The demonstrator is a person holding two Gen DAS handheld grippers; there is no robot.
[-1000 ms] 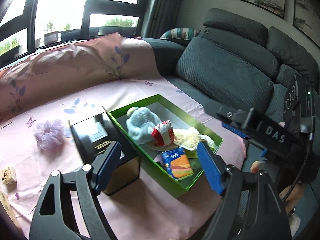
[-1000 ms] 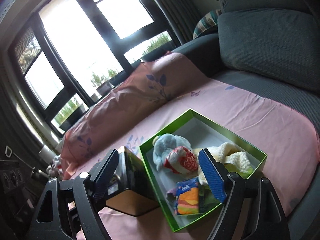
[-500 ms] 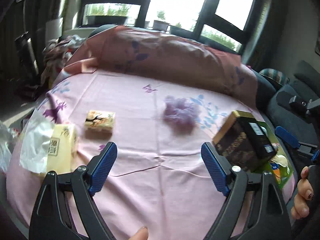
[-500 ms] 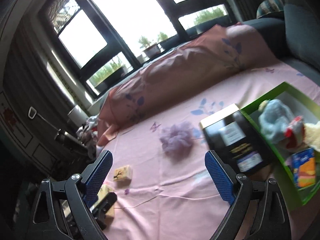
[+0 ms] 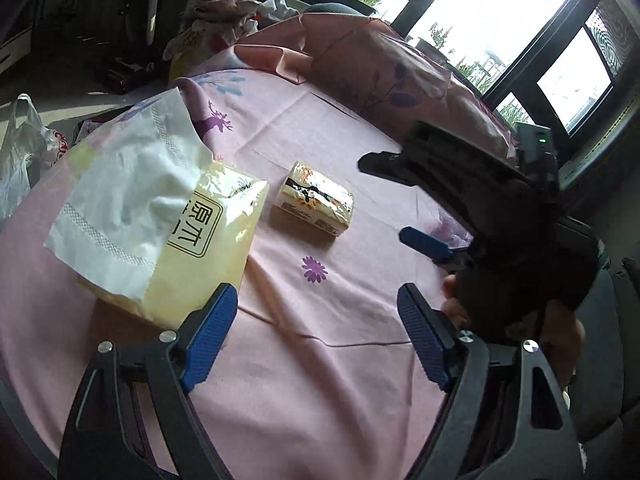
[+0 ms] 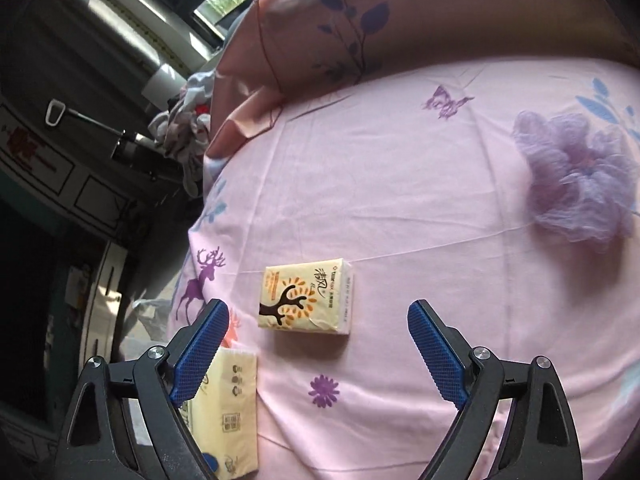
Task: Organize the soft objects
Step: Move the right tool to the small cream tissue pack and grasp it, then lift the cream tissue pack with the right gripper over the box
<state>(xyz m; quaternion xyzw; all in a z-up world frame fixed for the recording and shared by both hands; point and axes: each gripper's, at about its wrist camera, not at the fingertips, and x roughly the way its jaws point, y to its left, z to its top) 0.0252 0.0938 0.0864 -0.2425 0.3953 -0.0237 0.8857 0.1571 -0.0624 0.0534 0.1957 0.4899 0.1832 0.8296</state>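
A small tissue pack (image 6: 308, 296) with a tree print lies on the pink sheet (image 6: 400, 200), just ahead of my right gripper (image 6: 316, 344). That gripper's jaws stand wide and are closing, with nothing between them. A purple mesh puff (image 6: 576, 184) lies further off to the right. A large yellow tissue pack (image 5: 208, 248) with a white tissue (image 5: 124, 184) sticking out lies by the left finger of my left gripper (image 5: 316, 332), whose jaws are also closing on nothing. The small pack (image 5: 314, 204) lies beyond it. One blue finger (image 5: 426, 242) of the right gripper shows at the right.
A pink leaf-print pillow (image 6: 360, 20) lies along the back of the sheet. The sheet's edge (image 6: 196, 240) drops off at the left. Beyond it are a pile of clothes (image 5: 236, 4) and a white plastic bag (image 5: 20, 148). A hand (image 5: 560, 332) holds the right gripper.
Both views have swung left and lower, away from the green box with plush toys and the black box. The tissue packs have come close; the purple puff now lies to the right.
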